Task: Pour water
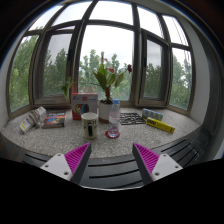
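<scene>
Cup, white with dark band near rim, upright on windowsill counter, well beyond tongs and slightly left of their midline. Pink glass just right of it, straight ahead. Tongs spread wide, holding nothing; pads bare.

gripper | fingers held wide apart, nothing clasped between them | pads (magenta) turned inward | both fingers pointed forward and level
</scene>
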A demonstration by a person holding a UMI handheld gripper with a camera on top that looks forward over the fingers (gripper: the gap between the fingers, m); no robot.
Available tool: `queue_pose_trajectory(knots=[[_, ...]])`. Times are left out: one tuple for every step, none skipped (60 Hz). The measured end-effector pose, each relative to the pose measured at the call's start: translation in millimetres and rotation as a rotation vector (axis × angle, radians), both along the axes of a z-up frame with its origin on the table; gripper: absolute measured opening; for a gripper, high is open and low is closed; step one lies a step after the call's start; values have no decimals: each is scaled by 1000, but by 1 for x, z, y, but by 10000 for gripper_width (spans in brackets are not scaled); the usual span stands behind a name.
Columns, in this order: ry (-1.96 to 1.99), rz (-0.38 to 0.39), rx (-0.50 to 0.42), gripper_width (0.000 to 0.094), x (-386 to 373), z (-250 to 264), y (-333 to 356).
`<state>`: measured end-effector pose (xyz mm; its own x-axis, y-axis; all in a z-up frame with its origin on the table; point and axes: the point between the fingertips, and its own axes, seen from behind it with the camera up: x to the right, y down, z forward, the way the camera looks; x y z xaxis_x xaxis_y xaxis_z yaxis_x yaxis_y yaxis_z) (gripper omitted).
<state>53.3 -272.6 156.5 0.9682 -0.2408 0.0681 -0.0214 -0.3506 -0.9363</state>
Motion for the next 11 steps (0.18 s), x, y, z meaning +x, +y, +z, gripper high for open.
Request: queue_pose_trajectory(knots=[[6,5,5,857,-3,1,-2],[11,9,13,858,-4,2,-3],[12,9,18,860,-5,3,-5],[10,7,21,857,-5,4,-7],[8,5,20,857,-5,4,-10],[6,2,20,857,-5,4,-12],[5,0,18,858,-5,4,-14],[5,-2,16,857,-4,4,-16],[4,-5,14,855,-3,3,-18],[1,-10,11,857,-3,3,-19],[-1,-13,8,856,-2,2,-20]])
